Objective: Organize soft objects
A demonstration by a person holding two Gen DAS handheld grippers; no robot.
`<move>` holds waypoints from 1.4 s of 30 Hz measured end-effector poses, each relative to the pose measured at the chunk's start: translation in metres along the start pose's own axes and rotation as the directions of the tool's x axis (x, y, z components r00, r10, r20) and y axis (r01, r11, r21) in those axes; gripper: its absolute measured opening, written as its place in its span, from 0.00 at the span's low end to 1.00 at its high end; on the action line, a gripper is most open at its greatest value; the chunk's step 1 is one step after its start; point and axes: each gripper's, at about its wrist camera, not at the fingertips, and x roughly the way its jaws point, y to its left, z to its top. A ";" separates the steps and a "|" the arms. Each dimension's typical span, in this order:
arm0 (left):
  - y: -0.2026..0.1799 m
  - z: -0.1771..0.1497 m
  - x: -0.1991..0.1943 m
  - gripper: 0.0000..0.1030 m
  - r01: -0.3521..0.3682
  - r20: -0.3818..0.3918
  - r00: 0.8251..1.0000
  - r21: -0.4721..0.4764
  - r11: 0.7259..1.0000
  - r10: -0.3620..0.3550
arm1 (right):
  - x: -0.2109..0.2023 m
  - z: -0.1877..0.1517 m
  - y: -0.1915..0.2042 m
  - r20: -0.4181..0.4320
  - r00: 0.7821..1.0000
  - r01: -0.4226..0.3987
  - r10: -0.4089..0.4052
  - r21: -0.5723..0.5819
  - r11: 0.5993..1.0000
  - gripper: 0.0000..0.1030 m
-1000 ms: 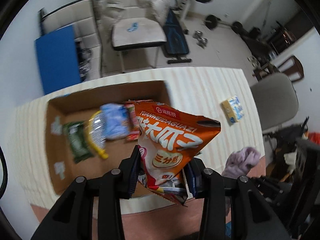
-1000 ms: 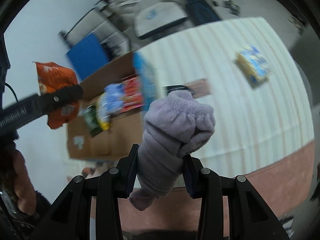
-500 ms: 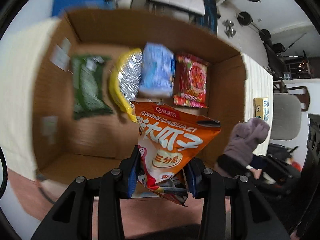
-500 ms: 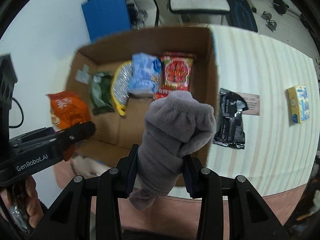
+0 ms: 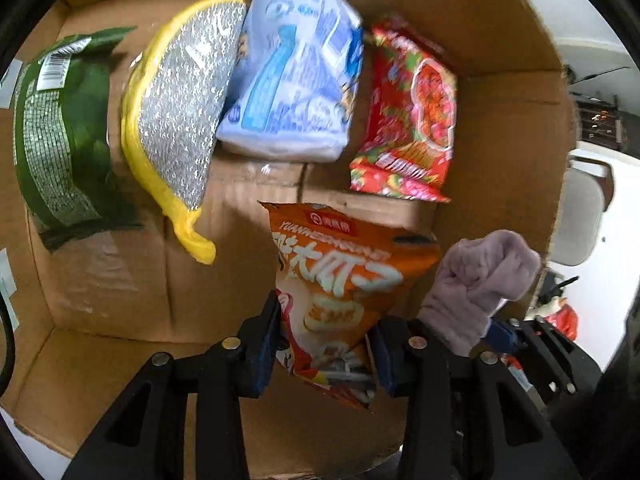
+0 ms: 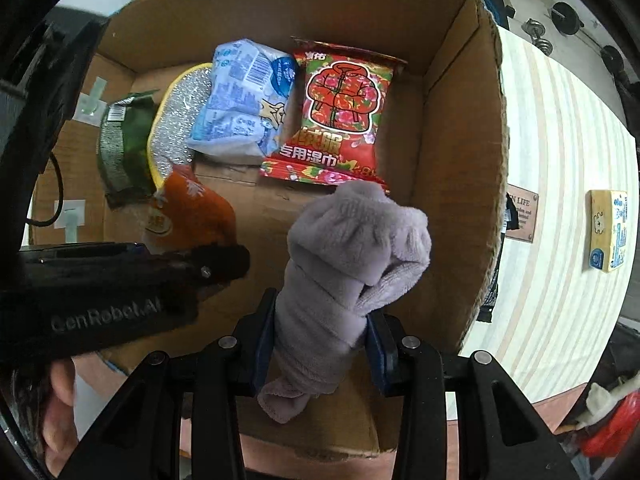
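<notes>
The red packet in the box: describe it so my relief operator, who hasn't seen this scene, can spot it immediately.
Start at the open cardboard box on the striped table. Four packs lie in a row along its far wall; the red wet-wipe packet is the rightmost, beside the blue-and-white tissue pack. It alone is red, printed with a floral padded jacket.

cardboard box (image 6: 460, 128): matt corrugated paperboard
orange snack bag (image 5: 340, 280): glossy plastic film
grey sock (image 6: 352, 248): fuzzy fleece cloth
scouring pad (image 5: 180, 92): glittery metallic mesh
</notes>
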 end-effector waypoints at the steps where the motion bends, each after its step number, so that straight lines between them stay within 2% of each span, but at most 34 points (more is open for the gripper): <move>1: -0.001 -0.001 0.001 0.38 -0.015 -0.005 1.000 -0.007 1.000 0.015 | 0.002 0.001 0.000 -0.005 1.000 -0.001 0.001 0.003 1.000 0.42; 3: -0.007 -0.003 0.000 0.42 -0.043 0.008 0.999 0.009 0.999 0.043 | 0.000 0.000 -0.002 -0.004 1.000 0.012 -0.012 0.002 1.000 0.48; 4: -0.009 -0.005 -0.002 0.43 -0.070 0.018 0.997 0.018 0.997 0.069 | -0.003 -0.001 -0.003 0.008 0.999 0.031 -0.031 0.000 1.000 0.59; 5: -0.012 -0.007 -0.004 0.48 -0.088 0.030 0.996 0.027 0.996 0.087 | -0.005 -0.001 -0.003 0.015 0.999 0.030 -0.030 -0.002 1.000 0.66; 6: -0.016 -0.010 -0.008 0.55 -0.103 0.045 0.994 0.037 0.994 0.101 | -0.006 -0.002 -0.004 0.013 1.000 0.025 -0.025 -0.003 1.000 0.67; 8: -0.021 -0.015 -0.015 0.62 -0.136 0.074 0.988 0.050 0.990 0.132 | -0.010 -0.004 -0.005 0.015 1.000 -0.001 0.000 0.005 1.000 0.74; 10: -0.026 -0.020 -0.022 0.66 -0.149 0.096 0.985 0.050 0.988 0.144 | -0.014 -0.006 -0.006 0.022 1.000 -0.012 0.011 0.016 1.000 0.75; 12: -0.028 -0.027 -0.034 0.81 -0.164 0.130 0.979 0.043 0.986 0.157 | -0.018 -0.008 -0.008 0.025 1.000 -0.017 0.016 0.023 1.000 0.77; 13: -0.030 -0.030 -0.040 0.84 -0.170 0.152 0.975 0.043 0.984 0.162 | -0.021 -0.010 -0.009 0.030 0.999 -0.017 0.016 0.024 1.000 0.78; 15: -0.033 -0.039 -0.052 0.93 -0.194 0.197 0.963 0.038 0.980 0.183 | -0.029 -0.014 -0.011 0.047 0.999 -0.004 0.003 0.028 1.000 0.89; 17: -0.039 -0.048 -0.066 0.96 -0.225 0.248 0.946 0.033 0.974 0.210 | -0.044 -0.020 -0.003 0.065 0.998 -0.011 0.009 0.028 1.000 0.93; 20: -0.040 -0.077 -0.081 0.98 -0.257 0.319 0.919 0.036 0.966 0.233 | -0.056 -0.035 -0.006 0.099 0.995 -0.010 0.006 0.040 0.999 1.00; 22: -0.037 -0.087 -0.097 0.98 -0.282 0.366 0.896 0.029 0.959 0.253 | -0.063 -0.043 -0.007 0.123 0.992 -0.001 -0.005 0.049 0.999 1.00; 23: -0.038 -0.096 -0.102 0.98 -0.302 0.397 0.878 0.022 0.953 0.269 | -0.066 -0.047 -0.007 0.132 0.991 0.002 -0.009 0.051 0.999 1.00; 25: -0.029 -0.104 -0.117 0.98 -0.322 0.432 0.856 0.017 0.947 0.284 | -0.075 -0.056 -0.006 0.150 0.989 0.004 -0.012 0.056 0.998 1.00; 29: -0.019 -0.118 -0.127 0.98 -0.330 0.475 0.833 0.014 0.944 0.285 | -0.092 -0.072 0.001 0.191 0.981 0.001 -0.012 0.061 0.998 1.00; 33: -0.015 -0.138 -0.141 0.98 -0.376 0.550 0.773 -0.002 0.926 0.316 | -0.110 -0.092 0.006 0.249 0.968 0.010 -0.027 0.067 0.998 1.00; 37: -0.015 -0.164 -0.151 0.98 -0.392 0.596 0.739 0.002 0.920 0.314 | -0.127 -0.112 0.012 0.307 0.951 0.010 -0.034 0.078 0.997 1.00; 42: -0.019 -0.196 -0.168 0.98 -0.369 0.639 0.717 0.012 0.929 0.276 | -0.155 -0.143 0.017 0.378 0.925 0.005 -0.034 0.077 0.997 1.00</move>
